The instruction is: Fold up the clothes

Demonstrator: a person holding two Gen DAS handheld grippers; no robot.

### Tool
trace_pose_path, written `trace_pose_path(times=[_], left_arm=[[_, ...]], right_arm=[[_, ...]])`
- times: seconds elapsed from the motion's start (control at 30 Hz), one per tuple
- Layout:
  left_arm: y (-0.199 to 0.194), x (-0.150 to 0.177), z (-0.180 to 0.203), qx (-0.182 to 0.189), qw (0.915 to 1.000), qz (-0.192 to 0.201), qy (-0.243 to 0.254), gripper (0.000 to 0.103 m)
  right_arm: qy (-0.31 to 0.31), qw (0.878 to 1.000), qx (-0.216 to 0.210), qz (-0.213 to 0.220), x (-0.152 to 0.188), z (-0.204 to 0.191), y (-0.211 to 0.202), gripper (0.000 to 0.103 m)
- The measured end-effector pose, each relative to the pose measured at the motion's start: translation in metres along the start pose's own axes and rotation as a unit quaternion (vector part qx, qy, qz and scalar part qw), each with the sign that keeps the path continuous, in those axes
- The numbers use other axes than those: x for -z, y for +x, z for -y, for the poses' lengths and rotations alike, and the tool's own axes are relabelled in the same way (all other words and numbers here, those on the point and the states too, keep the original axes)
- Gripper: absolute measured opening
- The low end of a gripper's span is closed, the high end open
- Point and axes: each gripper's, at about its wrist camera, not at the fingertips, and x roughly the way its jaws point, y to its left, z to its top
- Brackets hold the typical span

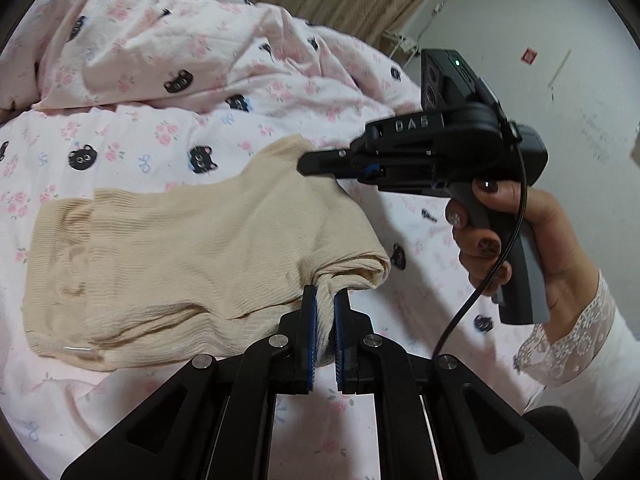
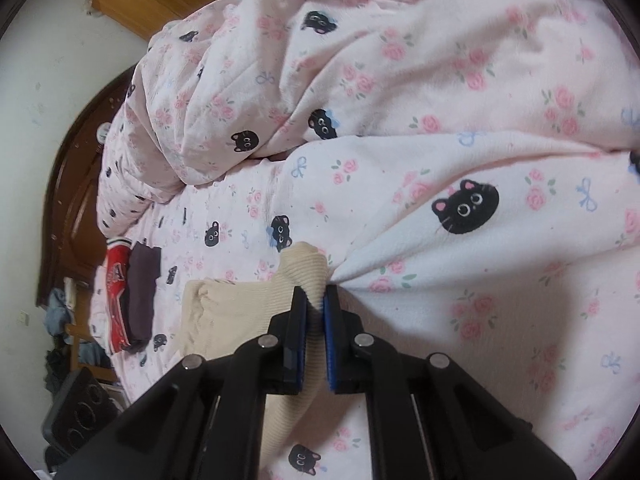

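Observation:
A beige ribbed garment (image 1: 172,256) lies spread on the pink floral bed sheet (image 1: 120,140). My left gripper (image 1: 325,294) is shut on its near right corner, where the cloth bunches between the blue pads. In the left wrist view my right gripper (image 1: 304,162), held by a hand (image 1: 532,236), pinches the garment's far right corner. In the right wrist view the same beige garment (image 2: 224,308) rises into my right gripper (image 2: 316,294), which is shut on a ribbed fold; a bit of the sheet is pulled up beside it.
A rumpled quilt (image 2: 360,60) with black cat faces is heaped at the back of the bed. Folded red (image 2: 116,292) and dark (image 2: 142,292) clothes lie near the bed's far edge. A wooden headboard (image 2: 76,184), a wall and clutter on the floor are beyond.

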Motion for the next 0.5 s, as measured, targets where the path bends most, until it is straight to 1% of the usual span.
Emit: trace_pose_path(times=[0.2, 0.27, 0.4, 0.5], left_arm=[[-0.016, 0.001, -0.013, 0.007, 0.9994, 0.016, -0.03, 0.006], [-0.023, 0.003, -0.018, 0.01, 0.9989, 0.021, -0.041, 0.006], [-0.04, 0.014, -0.031, 0.013, 0.9965, 0.039, -0.072, 0.006], [-0.053, 0.025, -0.05, 0.029, 0.9898, 0.066, -0.123, 0.006]], right_arm=[[-0.03, 0.998, 0.054, -0.007, 0.0, -0.036, -0.002, 0.009], [-0.051, 0.997, 0.058, -0.004, 0.0, -0.055, -0.002, 0.008], [-0.073, 0.996, 0.057, -0.006, -0.001, -0.085, 0.005, 0.008], [-0.08, 0.995, 0.052, -0.008, -0.004, -0.105, 0.014, 0.009]])
